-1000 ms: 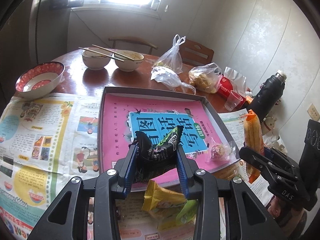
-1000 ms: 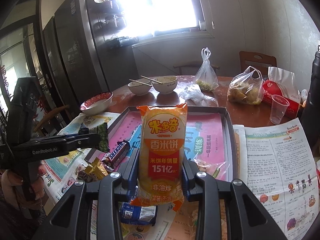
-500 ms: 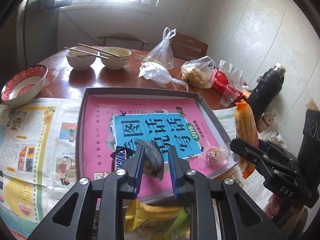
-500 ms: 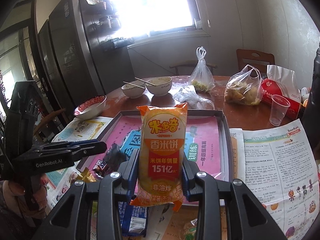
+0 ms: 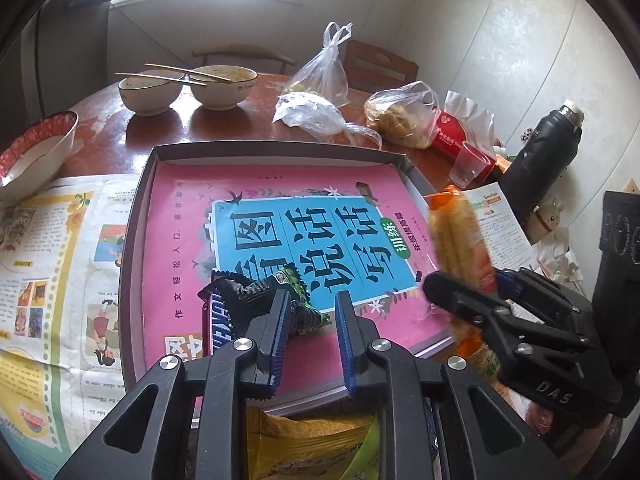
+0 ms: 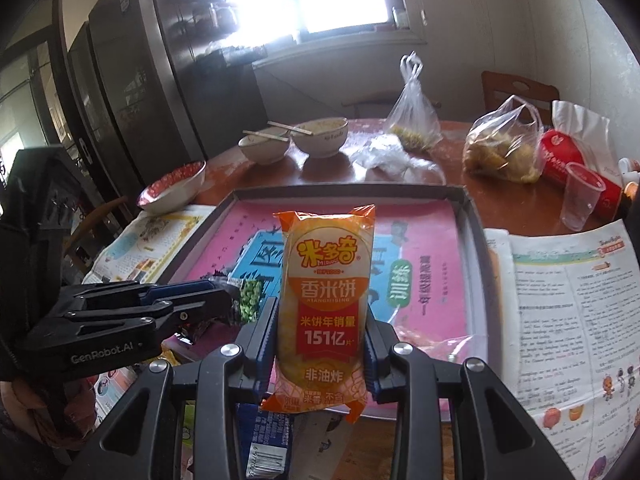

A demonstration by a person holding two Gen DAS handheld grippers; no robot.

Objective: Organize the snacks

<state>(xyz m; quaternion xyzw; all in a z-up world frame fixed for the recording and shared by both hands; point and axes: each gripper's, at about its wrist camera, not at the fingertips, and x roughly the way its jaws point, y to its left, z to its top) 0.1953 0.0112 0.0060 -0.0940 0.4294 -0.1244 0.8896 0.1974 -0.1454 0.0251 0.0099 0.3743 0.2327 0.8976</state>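
Through the left wrist camera, the left gripper (image 5: 310,312) hangs over the near edge of a shallow grey tray (image 5: 138,216) lined with a pink book cover (image 5: 188,220). Its jaws stand narrow with nothing between them. A dark, green-printed snack packet (image 5: 260,294) lies on the pink cover, touching the outer side of the left finger, and partly covers a Snickers bar (image 5: 218,326). Yellow snack bags (image 5: 304,440) lie below the tray's near rim. At right, the right gripper (image 5: 472,280) holds an orange packet.

From the right wrist camera, the right gripper (image 6: 320,316) is clamped on an upright orange rice cracker packet (image 6: 326,300), held over the near side of the tray (image 6: 478,248). A blue packet (image 6: 264,436) lies beneath. Newspaper (image 6: 572,300) flanks the tray. On the wooden table (image 6: 456,180) beyond stand two bowls with chopsticks (image 6: 296,138), plastic bags (image 6: 412,116) and a clear cup (image 6: 580,196).
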